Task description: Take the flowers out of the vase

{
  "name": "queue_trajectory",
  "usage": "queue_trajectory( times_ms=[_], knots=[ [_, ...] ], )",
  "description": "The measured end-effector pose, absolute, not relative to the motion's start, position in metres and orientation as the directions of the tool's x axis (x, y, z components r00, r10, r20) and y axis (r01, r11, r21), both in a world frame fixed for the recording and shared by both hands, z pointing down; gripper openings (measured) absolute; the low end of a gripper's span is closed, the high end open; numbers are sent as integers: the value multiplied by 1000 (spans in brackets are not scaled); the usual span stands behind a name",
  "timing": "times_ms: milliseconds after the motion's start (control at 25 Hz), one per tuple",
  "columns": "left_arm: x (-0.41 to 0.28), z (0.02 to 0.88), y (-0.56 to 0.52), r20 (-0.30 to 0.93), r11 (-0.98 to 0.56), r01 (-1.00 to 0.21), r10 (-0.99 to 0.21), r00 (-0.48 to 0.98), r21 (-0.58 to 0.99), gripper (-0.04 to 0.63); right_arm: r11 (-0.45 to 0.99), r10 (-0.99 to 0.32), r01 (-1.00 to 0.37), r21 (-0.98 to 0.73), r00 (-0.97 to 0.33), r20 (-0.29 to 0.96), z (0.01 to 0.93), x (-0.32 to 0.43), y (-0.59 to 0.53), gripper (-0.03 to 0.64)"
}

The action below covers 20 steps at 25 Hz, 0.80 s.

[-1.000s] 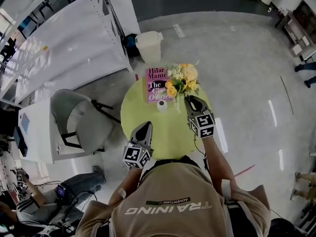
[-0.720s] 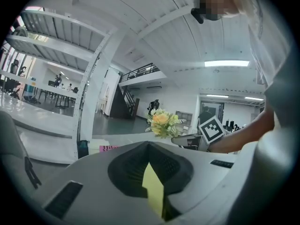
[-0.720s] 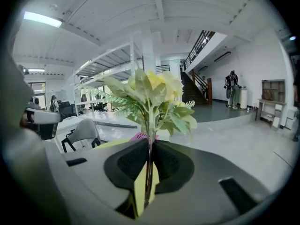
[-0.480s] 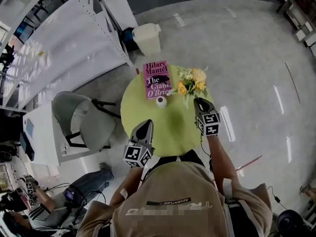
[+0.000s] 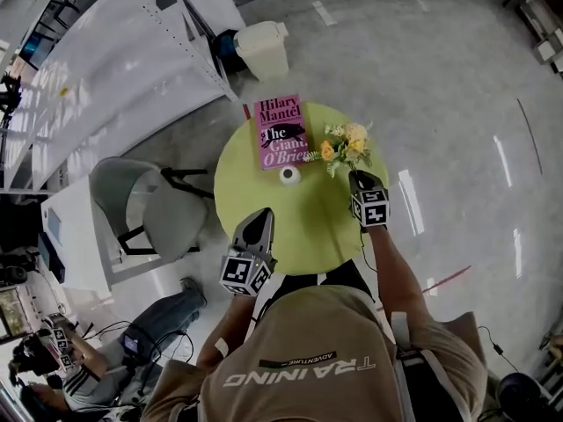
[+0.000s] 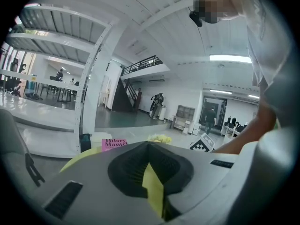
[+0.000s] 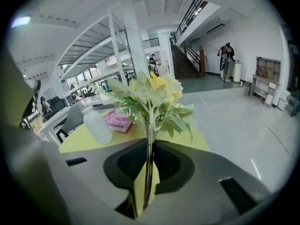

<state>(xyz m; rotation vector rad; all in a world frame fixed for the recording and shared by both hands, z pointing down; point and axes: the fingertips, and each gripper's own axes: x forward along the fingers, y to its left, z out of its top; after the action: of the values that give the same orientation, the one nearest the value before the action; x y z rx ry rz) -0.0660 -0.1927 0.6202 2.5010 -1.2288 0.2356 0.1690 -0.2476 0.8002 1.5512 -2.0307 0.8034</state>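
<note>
Yellow and white flowers (image 5: 345, 146) with green leaves stand up out of my right gripper (image 5: 357, 177), which is shut on their stems (image 7: 150, 149). The bunch is outside the small white vase (image 5: 288, 176) and to its right, over the right part of the round yellow-green table (image 5: 303, 227). In the right gripper view the vase (image 7: 96, 124) stands upright on the table, left of the flowers (image 7: 152, 95). My left gripper (image 5: 261, 214) hovers near the table's front edge with its jaws together and nothing between them, well short of the vase.
A pink book (image 5: 279, 130) lies at the table's far side behind the vase. A grey chair (image 5: 145, 218) stands left of the table, and a white bin (image 5: 264, 49) beyond it. Polished floor surrounds the table.
My right gripper has sunk with the flowers, moving them down and to the right, away from the vase. The left gripper has shifted only a little.
</note>
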Motion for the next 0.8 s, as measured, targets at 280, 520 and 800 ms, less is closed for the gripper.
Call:
queue_trajectory(
  times_ms=[280,520,800],
  knots=[
    [-79,634,-205,317,-535,-808,-744,588,246,2,145,-607,-975,-170,-223,763,851,161,-245,87],
    [-89,637,-207,313,-523,-812,-750,582,257,2,147,-621,-982,-117,-184,762,844,152,-246,158],
    [-98,628,-200,285,-527,-809,-759,586,261,2,194,-674,-971,-137,-233,701,802,135,-225,76]
  ],
)
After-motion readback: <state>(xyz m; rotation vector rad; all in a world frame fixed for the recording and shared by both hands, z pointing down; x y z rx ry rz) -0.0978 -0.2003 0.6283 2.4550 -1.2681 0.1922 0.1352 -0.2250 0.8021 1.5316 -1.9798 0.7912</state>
